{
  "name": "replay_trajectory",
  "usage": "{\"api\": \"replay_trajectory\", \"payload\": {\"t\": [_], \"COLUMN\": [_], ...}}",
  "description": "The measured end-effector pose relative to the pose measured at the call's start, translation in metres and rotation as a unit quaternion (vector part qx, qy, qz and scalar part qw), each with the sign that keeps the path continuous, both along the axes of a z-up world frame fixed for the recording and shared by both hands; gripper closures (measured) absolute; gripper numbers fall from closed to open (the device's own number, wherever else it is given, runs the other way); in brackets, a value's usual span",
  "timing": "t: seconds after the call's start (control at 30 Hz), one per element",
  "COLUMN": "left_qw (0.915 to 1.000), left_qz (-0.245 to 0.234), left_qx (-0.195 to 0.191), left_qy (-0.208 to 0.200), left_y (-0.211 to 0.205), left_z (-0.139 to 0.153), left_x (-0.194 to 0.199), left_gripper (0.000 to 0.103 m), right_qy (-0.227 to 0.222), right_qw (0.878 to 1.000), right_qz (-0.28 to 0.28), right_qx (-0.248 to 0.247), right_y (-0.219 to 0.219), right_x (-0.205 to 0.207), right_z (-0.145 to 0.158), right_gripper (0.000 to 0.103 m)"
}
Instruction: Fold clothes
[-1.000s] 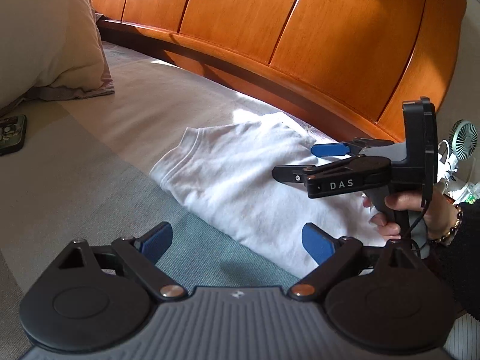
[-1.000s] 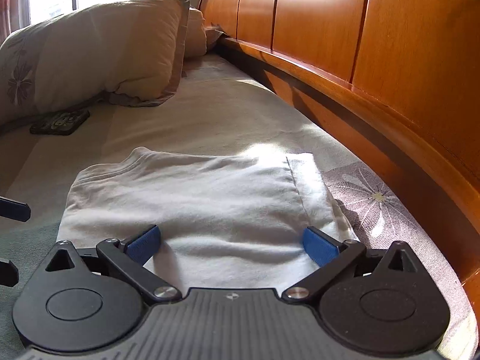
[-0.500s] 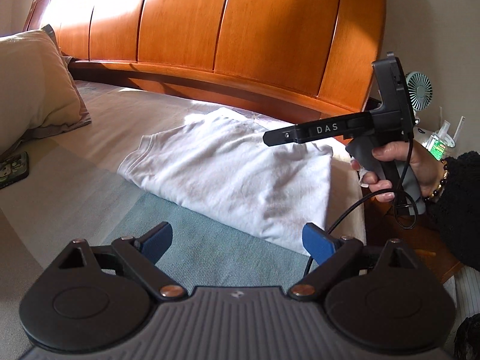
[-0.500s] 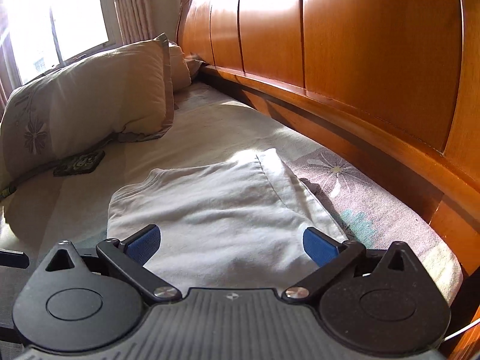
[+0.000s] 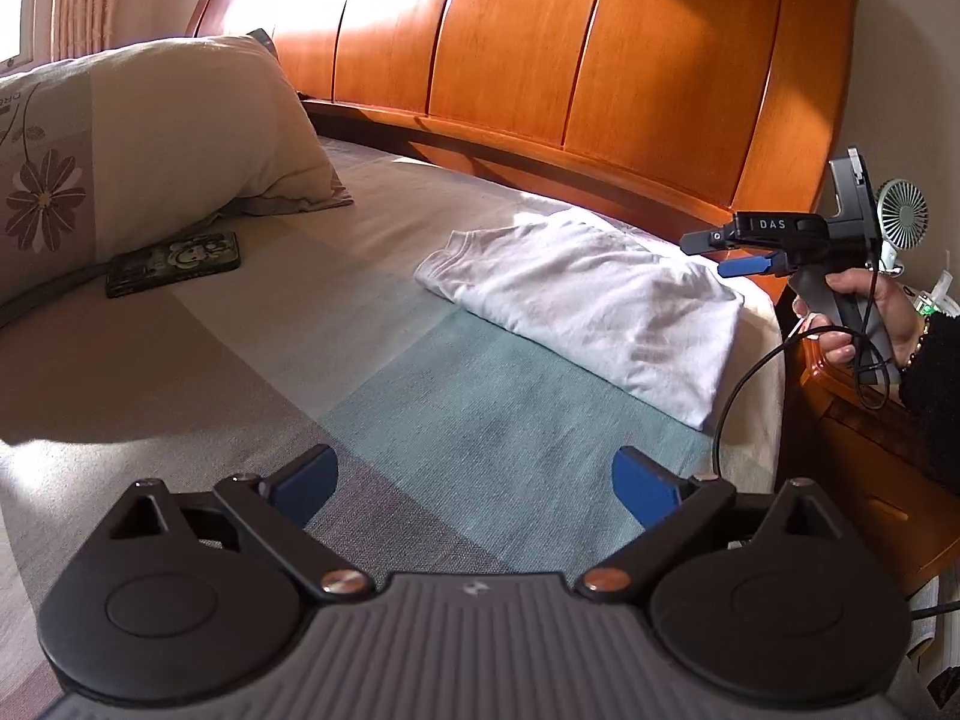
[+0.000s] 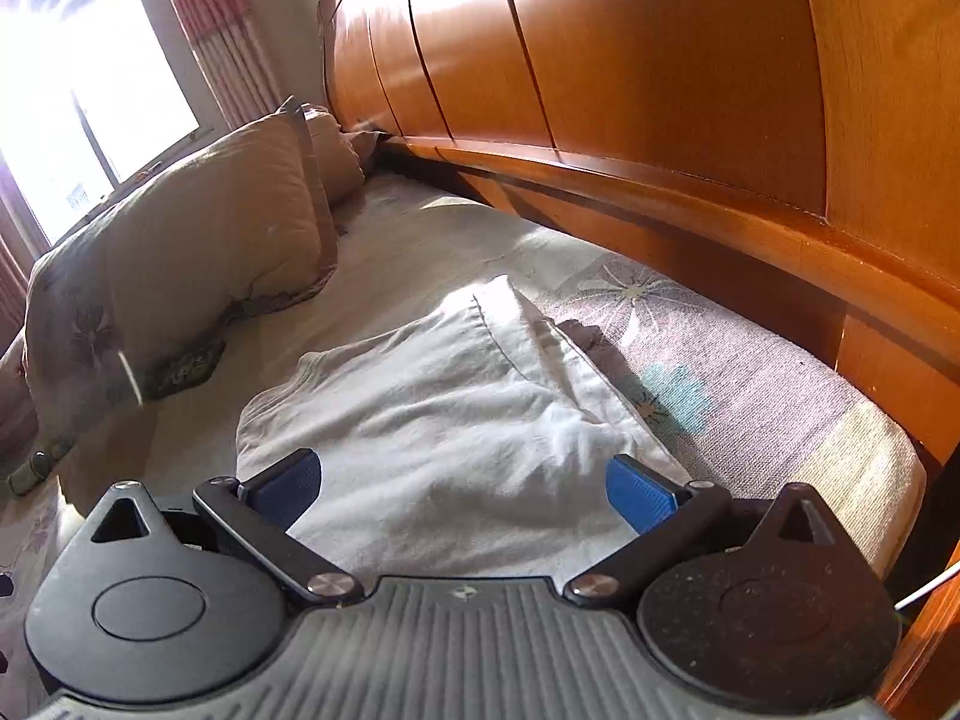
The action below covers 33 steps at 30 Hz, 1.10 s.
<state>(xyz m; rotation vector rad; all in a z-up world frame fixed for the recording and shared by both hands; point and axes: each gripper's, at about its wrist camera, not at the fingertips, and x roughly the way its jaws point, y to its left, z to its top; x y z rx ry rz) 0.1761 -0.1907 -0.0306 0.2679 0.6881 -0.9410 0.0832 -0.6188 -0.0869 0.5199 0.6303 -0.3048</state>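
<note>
With my left gripper (image 5: 475,483) and right gripper (image 6: 462,486) now drawn back, jaws spread and empty, the white shirt (image 5: 585,306) lies folded in a compact rectangle on the bed (image 5: 240,372) beside the headboard (image 5: 600,60), apparently finished.

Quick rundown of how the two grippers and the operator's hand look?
Both grippers, left and right: black linkage arms, blue finger pads, ribbed grey body. The right one carries white "DAS" lettering and a black cable. The hand: black sleeve, beaded bracelet.
</note>
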Motion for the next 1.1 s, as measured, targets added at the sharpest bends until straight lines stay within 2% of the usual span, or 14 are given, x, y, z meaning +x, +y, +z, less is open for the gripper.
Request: {"api": "replay_trajectory", "payload": {"t": [0.13,0.2,0.23,0.33,0.47,0.53,0.57,0.63,0.77,0.83,0.93,0.97,1.07,1.1], "left_qw": [0.9987,0.9976,0.9976,0.9980,0.9980,0.9979,0.9978,0.9976,0.9974,0.9975,0.9975,0.9974,0.9975,0.9974], "left_qz": [0.015,0.031,0.030,0.023,0.024,0.026,0.027,0.028,0.034,0.039,0.043,0.047,0.049,0.051], "left_qx": [0.018,0.017,0.014,0.008,0.006,0.004,0.002,0.000,-0.008,-0.012,-0.016,-0.018,-0.017,-0.017], "left_qy": [-0.044,-0.060,-0.061,-0.058,-0.058,-0.059,-0.061,-0.064,-0.063,-0.058,-0.053,-0.052,-0.048,-0.047], "left_y": [-0.004,-0.004,-0.003,-0.004,-0.006,-0.006,-0.005,-0.003,0.000,0.001,0.001,0.002,0.003,0.004], "left_z": [-0.003,-0.004,-0.004,-0.007,-0.009,-0.010,-0.011,-0.011,-0.012,-0.013,-0.016,-0.017,-0.018,-0.018], "left_x": [-0.013,-0.017,-0.018,-0.019,-0.022,-0.023,-0.024,-0.024,-0.022,-0.021,-0.020,-0.019,-0.016,-0.015], "left_gripper": [0.005,0.005,0.004,0.004,0.004,0.004,0.004,0.004,0.004,0.004,0.004,0.004,0.004,0.003], "right_qy": [0.026,0.007,-0.005,-0.036,-0.003,0.025,0.039,0.031,0.000,0.007,0.027,0.032,0.045,0.047], "right_qw": [0.999,0.999,0.999,0.999,0.999,0.999,0.999,0.999,0.999,0.999,1.000,0.999,0.998,0.998], "right_qz": [-0.032,-0.047,-0.052,-0.009,0.032,0.007,-0.007,-0.024,0.015,0.026,0.008,-0.003,-0.018,-0.021], "right_qx": [-0.002,0.000,-0.006,-0.012,-0.024,-0.031,-0.034,-0.034,-0.042,-0.036,-0.009,-0.004,-0.044,-0.040], "right_y": [-0.013,-0.011,-0.007,0.009,0.018,0.008,0.002,0.001,0.009,0.008,-0.006,-0.012,-0.016,-0.018], "right_x": [0.010,0.008,0.007,0.015,0.040,0.051,0.056,0.063,0.087,0.107,0.129,0.135,0.148,0.151], "right_z": [-0.014,-0.006,0.001,0.015,0.005,-0.004,-0.008,0.003,0.025,0.022,0.001,-0.008,-0.013,-0.011], "right_gripper": [0.003,0.003,0.003,0.001,0.001,0.003,0.008,0.007,0.005,0.005,0.005,0.000,0.000,0.000]}}
